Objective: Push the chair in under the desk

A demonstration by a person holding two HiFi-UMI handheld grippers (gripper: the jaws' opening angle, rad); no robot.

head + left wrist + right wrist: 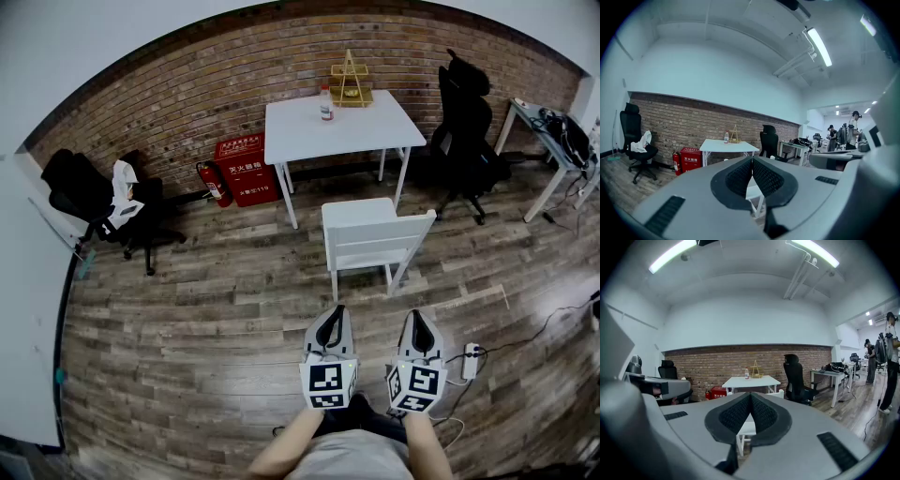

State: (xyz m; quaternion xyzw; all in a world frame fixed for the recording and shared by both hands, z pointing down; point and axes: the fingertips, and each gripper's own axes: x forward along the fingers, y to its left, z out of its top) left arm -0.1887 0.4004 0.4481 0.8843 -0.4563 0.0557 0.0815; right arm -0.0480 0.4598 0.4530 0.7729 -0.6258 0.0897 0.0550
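Nearest the camera, the person's arms point(286, 445) reached forward with the two tools side by side over the wooden floor point(187, 328). The left gripper point(335, 312) point(752, 160) was clenched, its ribbed pads pressed together with nothing between them, and the right gripper point(416, 317) point(750, 395) was clenched and empty in the same way. Both pointed slightly downward toward the furniture ahead and touched nothing. A white power strip point(472, 360) with its cable lay on the floor just right of the right gripper. Beyond the tips, clearly apart from them, stood the white chair point(375, 239) point(745, 427), its slatted backrest facing the person and its seat toward the desk; it sat in front of the desk, pulled out and not tucked beneath it. The white desk point(337, 131) point(726, 145) point(751, 381) came next, carrying a small bottle point(325, 104) and a gold wire rack point(351, 81) near its far edge. A red box point(246, 169) and a fire extinguisher point(214, 183) stood left of the desk against the brick wall point(187, 94). A black office chair point(464, 131) stood to the desk's right, and another one point(98, 202), draped with white cloth, stood far to the left.
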